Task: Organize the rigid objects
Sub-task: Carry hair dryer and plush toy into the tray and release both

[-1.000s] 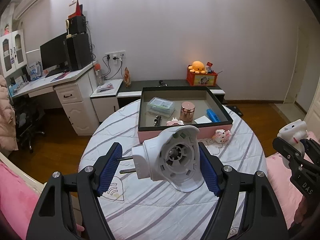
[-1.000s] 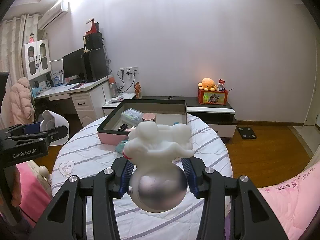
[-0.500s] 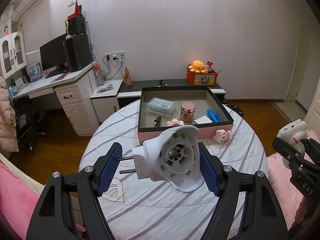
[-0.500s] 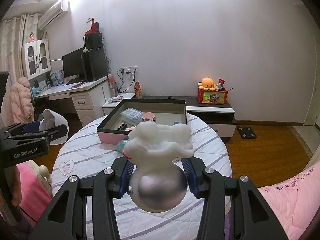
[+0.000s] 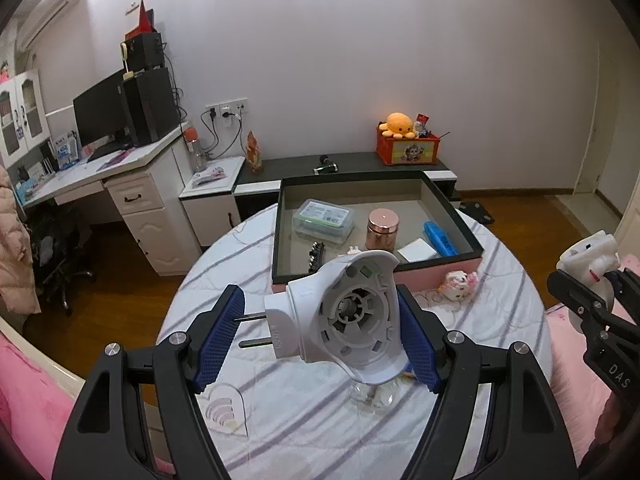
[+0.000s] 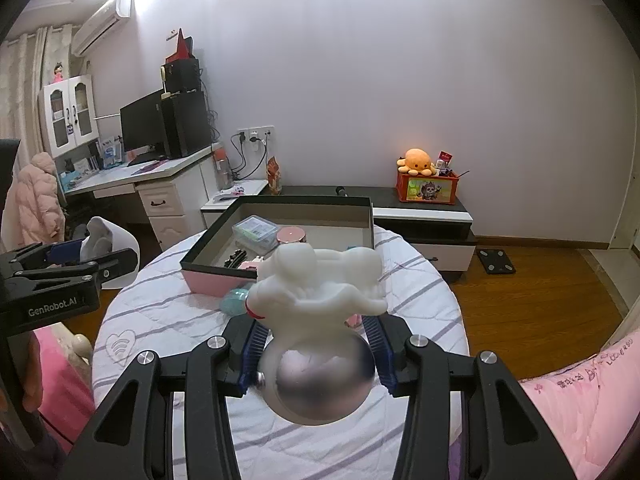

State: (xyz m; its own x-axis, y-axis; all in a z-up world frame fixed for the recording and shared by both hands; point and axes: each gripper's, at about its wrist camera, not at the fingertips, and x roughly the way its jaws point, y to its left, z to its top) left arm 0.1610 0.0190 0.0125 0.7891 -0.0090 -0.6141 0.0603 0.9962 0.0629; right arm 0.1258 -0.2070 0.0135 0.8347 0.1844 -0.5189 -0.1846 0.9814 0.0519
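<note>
My left gripper [image 5: 320, 332] is shut on a white plug-in device [image 5: 352, 316]. Its two metal prongs reach to the left pad and its round shell rests against the right pad. In the right wrist view my right gripper [image 6: 318, 340] is shut on a white figurine on a silver ball [image 6: 320, 292]. Both hover over the near part of a round striped table [image 5: 304, 420]. Beyond them stands a black-rimmed pink box [image 5: 360, 176] holding a clear plastic case [image 5: 324, 220], a rose-gold jar [image 5: 382, 230], a blue item [image 5: 440, 238] and a white card.
A small pink and white toy [image 5: 456, 282] lies on the table by the box's front wall. A teal object [image 6: 236, 302] lies left of it, and a clear glass piece [image 5: 372, 398] lies below the plug. Pink bedding borders both sides. A desk and a low cabinet stand behind.
Both grippers have drifted a little nearer to the box with their objects still held. The box looks slightly larger in both views.
</note>
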